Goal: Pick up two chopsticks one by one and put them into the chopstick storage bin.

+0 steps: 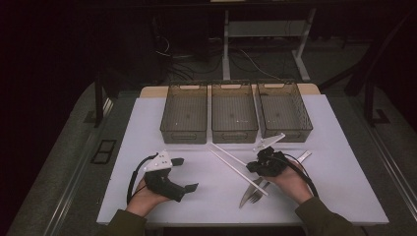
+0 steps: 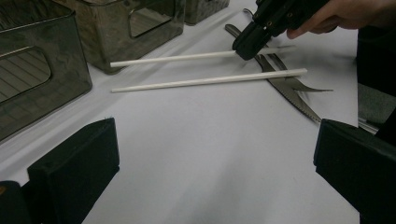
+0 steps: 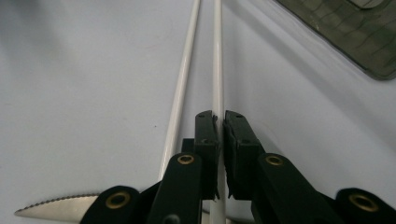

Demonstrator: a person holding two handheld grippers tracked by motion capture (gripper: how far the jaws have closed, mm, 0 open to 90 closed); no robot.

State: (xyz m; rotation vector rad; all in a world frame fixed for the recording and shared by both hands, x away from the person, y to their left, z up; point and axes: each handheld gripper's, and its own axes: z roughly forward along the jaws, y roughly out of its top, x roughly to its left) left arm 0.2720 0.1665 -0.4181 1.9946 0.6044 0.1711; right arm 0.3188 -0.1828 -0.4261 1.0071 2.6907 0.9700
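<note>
White table (image 1: 147,196): three grey bins (image 1: 234,115) in a row at the far edge, likely for sorting. My left gripper (image 1: 189,174) rests idle, jaws spread on nothing. My right gripper (image 3: 219,123) pinches one white chopstick (image 3: 217,56) lying on the table; its twin (image 3: 182,88) lies just beside. Knife (image 2: 289,88) and fork (image 1: 254,195) sit under them, crowding the lift.

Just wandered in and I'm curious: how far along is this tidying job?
Barely started: the three bins look empty. In hand: the right tool is shut on one white chopstick. Left to do: the other chopstick, the knife and the fork lie on the table. The left tool is open, holding nothing.
</note>
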